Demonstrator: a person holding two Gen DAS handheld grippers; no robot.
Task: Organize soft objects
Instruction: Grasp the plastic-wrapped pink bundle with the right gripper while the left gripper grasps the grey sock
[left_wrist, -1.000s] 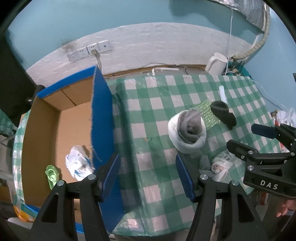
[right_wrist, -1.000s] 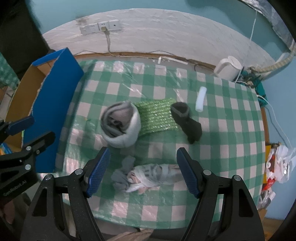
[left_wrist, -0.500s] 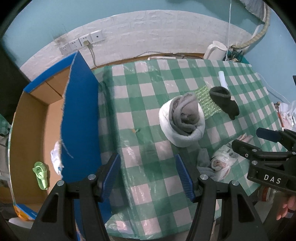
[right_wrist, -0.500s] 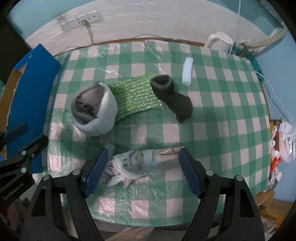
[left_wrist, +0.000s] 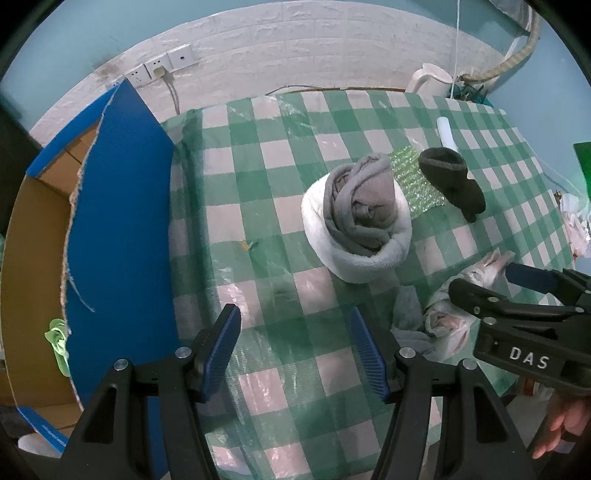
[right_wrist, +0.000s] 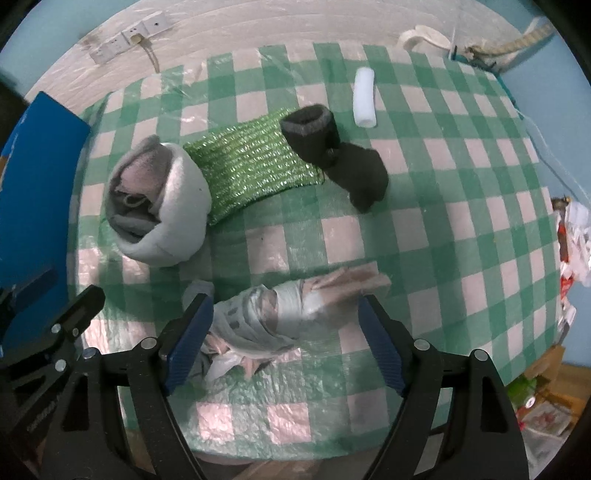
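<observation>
The right claw (right_wrist: 284, 339) is spread wide and straddles the crumpled pale grey-and-pink sock bundle (right_wrist: 273, 314), which lies on the green-checked plastic-covered table (right_wrist: 424, 240) just in front of the rolled white-and-grey towel bundle (right_wrist: 159, 206). The sock bundle's long axis runs across between the pads, so the right claw is plainly nearer. The left claw (left_wrist: 295, 354), also spread and holding nothing, hovers beside the towel bundle, with the blue-flapped cardboard box (left_wrist: 118, 229) on the towel's far side. Teal walls surround.
</observation>
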